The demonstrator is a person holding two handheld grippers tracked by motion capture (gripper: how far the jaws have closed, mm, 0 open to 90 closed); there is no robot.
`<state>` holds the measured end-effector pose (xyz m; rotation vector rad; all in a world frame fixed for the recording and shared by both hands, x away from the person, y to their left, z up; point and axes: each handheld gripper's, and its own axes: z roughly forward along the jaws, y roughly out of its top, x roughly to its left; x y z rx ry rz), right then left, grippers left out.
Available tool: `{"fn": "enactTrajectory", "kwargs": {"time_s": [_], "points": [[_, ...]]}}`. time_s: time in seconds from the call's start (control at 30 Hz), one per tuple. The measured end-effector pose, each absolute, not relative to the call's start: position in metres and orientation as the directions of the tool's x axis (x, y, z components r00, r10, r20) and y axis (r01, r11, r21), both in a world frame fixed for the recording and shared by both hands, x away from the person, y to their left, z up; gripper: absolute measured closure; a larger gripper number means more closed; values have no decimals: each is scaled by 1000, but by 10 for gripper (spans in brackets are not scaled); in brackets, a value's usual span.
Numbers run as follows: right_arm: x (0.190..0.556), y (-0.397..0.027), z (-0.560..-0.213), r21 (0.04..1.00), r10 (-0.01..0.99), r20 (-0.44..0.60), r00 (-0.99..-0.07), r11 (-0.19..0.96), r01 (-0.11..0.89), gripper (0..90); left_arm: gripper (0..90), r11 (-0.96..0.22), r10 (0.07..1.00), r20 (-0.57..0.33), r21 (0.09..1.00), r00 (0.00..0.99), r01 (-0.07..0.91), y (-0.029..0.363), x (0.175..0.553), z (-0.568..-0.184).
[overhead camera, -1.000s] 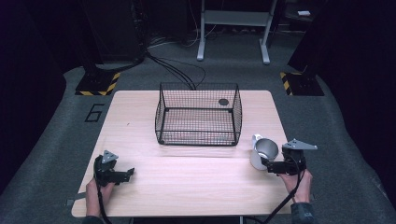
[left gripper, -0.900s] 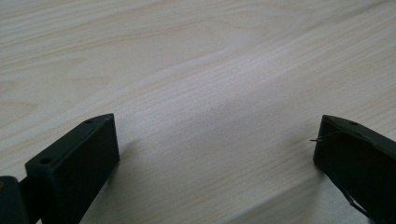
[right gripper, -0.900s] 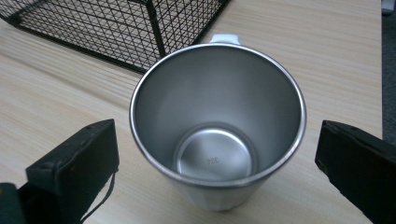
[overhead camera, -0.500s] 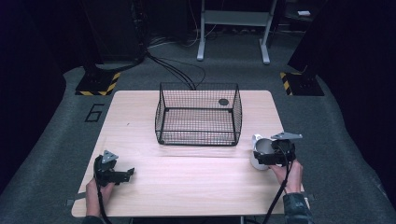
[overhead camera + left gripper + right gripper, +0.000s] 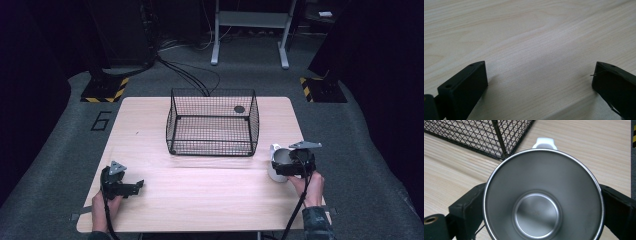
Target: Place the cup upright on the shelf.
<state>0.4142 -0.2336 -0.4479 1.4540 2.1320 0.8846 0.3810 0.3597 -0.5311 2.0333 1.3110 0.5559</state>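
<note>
— Grey floor [image 5: 60,150] beside the wooden table [image 5: 200,195]: any writing?
— A "6" [image 5: 101,120]. Right gripper [image 5: 280,167] straddles the steel cup [image 5: 544,200] near the wire basket [image 5: 212,122]; contact hidden. Left gripper [image 5: 131,188] gapes wide.

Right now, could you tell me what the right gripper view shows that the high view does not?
Right gripper view alone: the cup's empty steel inside, with a jaw at each flank. High view alone: the left gripper resting at the table's near left, apart from everything, and a dark disc in the basket. Both share the cup, its white handle and the wire basket.
</note>
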Motion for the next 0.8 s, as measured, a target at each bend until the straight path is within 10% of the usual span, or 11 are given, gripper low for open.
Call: {"fn": "enactTrajectory", "kwargs": {"time_s": [0.8], "points": [[414, -234, -447, 692, 929, 29, -369, 248, 678, 57, 2, -273, 918, -1, 724, 398, 633, 359, 381, -532]]}}
